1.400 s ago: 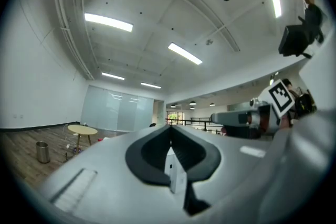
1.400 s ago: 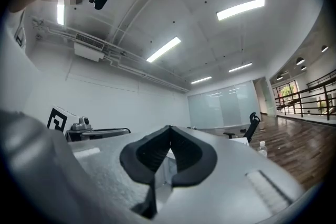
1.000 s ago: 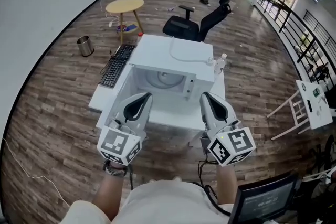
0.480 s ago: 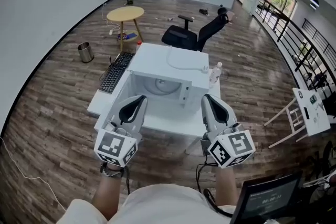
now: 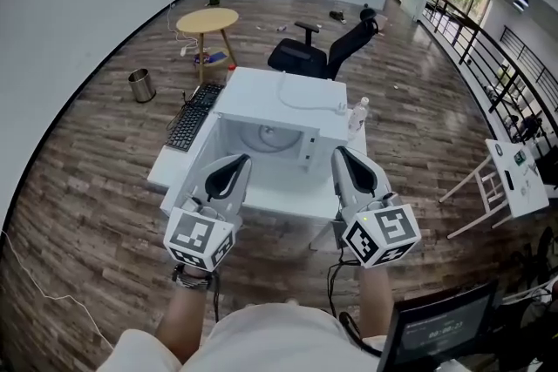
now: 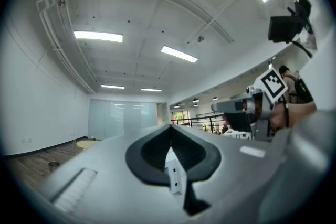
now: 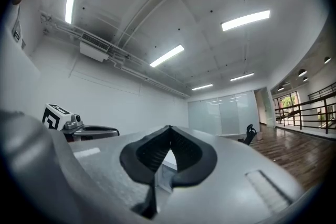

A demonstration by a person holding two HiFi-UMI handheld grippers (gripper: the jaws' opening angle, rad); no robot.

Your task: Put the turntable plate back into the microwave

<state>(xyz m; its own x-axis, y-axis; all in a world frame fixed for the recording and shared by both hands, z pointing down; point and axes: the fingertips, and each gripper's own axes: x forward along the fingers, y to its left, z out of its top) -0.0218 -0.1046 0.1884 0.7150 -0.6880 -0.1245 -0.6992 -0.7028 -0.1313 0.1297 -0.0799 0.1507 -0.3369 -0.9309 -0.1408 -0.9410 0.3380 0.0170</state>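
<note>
A white microwave (image 5: pixel 288 100) stands open on a white table (image 5: pixel 261 187), in the head view's centre. Inside its cavity the round glass turntable plate (image 5: pixel 272 138) lies flat. My left gripper (image 5: pixel 237 159) hovers in front of the cavity's left side, shut and holding nothing. My right gripper (image 5: pixel 340 152) hovers in front of the control panel side, also shut and holding nothing. In the left gripper view the jaws (image 6: pixel 170 126) meet at their tips, pointing about level; the right gripper view shows the same (image 7: pixel 169 127). Neither gripper touches the microwave.
A black keyboard (image 5: pixel 187 119) lies on the table left of the microwave, and a small bottle (image 5: pixel 356 113) stands at its right. Behind are a black office chair (image 5: pixel 327 52), a round wooden table (image 5: pixel 207 20) and a metal bin (image 5: pixel 140 85). An easel (image 5: pixel 501 183) stands at the right.
Both grippers stay where they were, shut. Only the head view has shifted slightly.
</note>
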